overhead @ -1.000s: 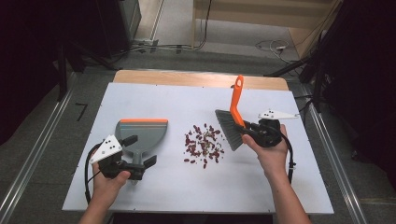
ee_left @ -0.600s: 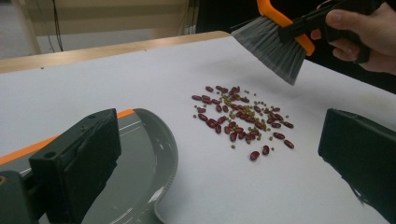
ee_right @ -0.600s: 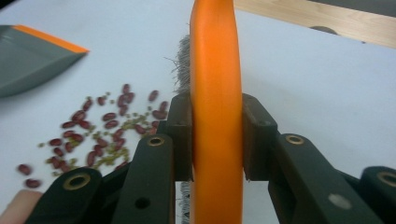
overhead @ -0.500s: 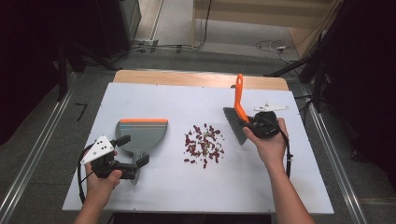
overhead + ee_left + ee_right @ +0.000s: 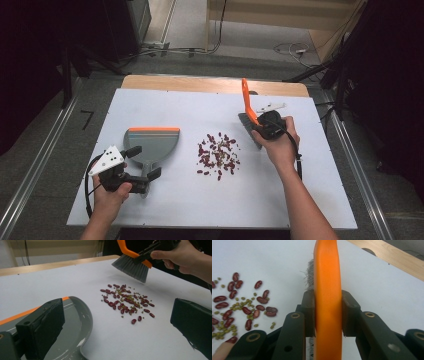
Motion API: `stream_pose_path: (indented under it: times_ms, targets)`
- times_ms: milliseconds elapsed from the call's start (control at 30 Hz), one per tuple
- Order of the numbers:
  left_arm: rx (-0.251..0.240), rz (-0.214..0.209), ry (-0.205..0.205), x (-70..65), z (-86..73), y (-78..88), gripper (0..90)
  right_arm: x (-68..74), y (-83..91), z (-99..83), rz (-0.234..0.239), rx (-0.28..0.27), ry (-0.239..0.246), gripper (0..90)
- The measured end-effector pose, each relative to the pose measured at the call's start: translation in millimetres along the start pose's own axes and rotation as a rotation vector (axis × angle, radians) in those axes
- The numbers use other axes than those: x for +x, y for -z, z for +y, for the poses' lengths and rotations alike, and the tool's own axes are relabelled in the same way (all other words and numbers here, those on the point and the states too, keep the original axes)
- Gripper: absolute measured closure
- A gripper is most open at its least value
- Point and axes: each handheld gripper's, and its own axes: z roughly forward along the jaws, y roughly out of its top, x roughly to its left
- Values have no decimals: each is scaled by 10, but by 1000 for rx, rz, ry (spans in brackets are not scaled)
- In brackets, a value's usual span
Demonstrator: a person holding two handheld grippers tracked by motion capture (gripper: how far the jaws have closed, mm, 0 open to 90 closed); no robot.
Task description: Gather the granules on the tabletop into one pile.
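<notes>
- You are hovering the left tongs [image 5: 145,176] open at the dustpan [image 5: 151,143] handle; close on it before sweeping.
- The beans [image 5: 218,155] are lying between both tongs.
- Your right tongs [image 5: 264,128] are clamping the brush [image 5: 248,112]; be lowering its bristles just beyond the pile.
</notes>
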Motion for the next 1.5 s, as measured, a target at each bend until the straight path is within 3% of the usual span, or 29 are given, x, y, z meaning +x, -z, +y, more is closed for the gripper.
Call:
stream_pose_path:
  times_ms: [233,267,333,500,700,967,1200,1500]
  targets:
    - [-3,-2,8,4,0,4,0,108,-179,97,-32,31,90,680]
    - [-1,-2,5,4,0,2,0,141,-192,108,-28,40,87,680]
    - [-1,-5,4,-6,0,-5,0,232,-234,143,-7,53,143,682]
    - [1,-8,-1,-22,2,-9,0,352,-246,172,26,66,175,687]
    - [0,-8,-2,-24,12,-9,0,533,-222,135,56,85,245,690]
    - [11,-13,-7,-33,8,-41,0,633,-143,47,109,77,290,686]
    - [-13,-5,12,11,19,3,0,707,-67,-36,148,70,298,683]
    - [-19,6,16,42,27,40,0,787,34,-123,184,61,344,682]
